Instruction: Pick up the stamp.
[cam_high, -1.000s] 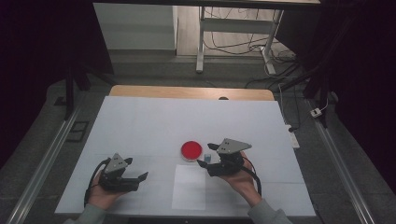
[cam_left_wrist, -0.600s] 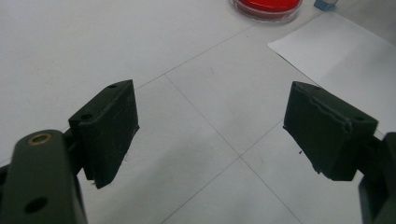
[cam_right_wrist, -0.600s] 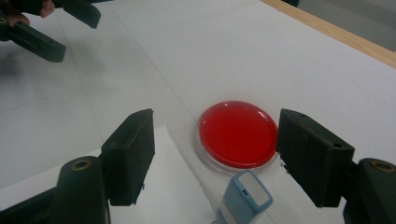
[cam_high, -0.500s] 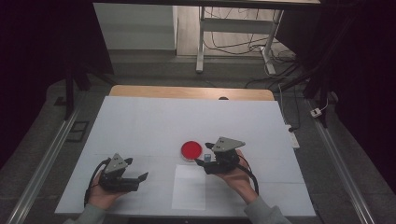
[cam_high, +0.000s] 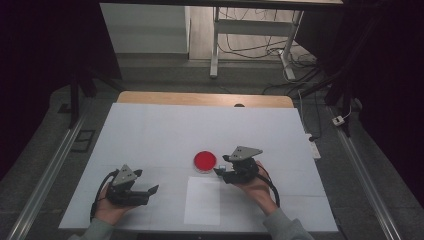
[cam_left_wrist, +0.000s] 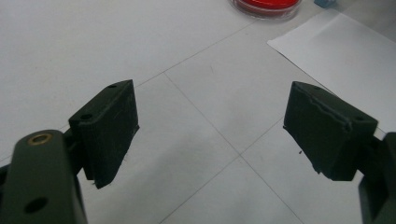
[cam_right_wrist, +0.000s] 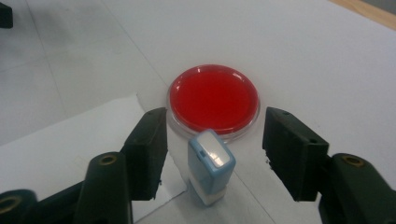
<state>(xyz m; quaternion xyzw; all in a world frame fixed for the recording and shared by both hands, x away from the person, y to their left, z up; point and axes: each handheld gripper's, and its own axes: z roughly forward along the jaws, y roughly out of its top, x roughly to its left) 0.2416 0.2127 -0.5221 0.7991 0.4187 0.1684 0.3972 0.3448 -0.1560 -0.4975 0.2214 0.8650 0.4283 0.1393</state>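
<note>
One small stamp (cam_right_wrist: 210, 168), pale blue casing with a silvery-white top panel and whitish base, stands upright on the desk (cam_high: 150, 135) toward the near edge, right of centre. It sits just beside the near rim of one round red ink pad (cam_right_wrist: 213, 99) in a clear dish, and at the corner of one white paper sheet (cam_right_wrist: 60, 140).

Right gripper (cam_right_wrist: 212, 154): jaws have just been closing, the stamp between them, a gap on each side, pads not pressing.

Left gripper (cam_left_wrist: 210, 130): jaws wide apart over bare desk near the near-left corner, nothing between them.

Count: one stamp, one ink pad, one sheet, two grippers.
</note>
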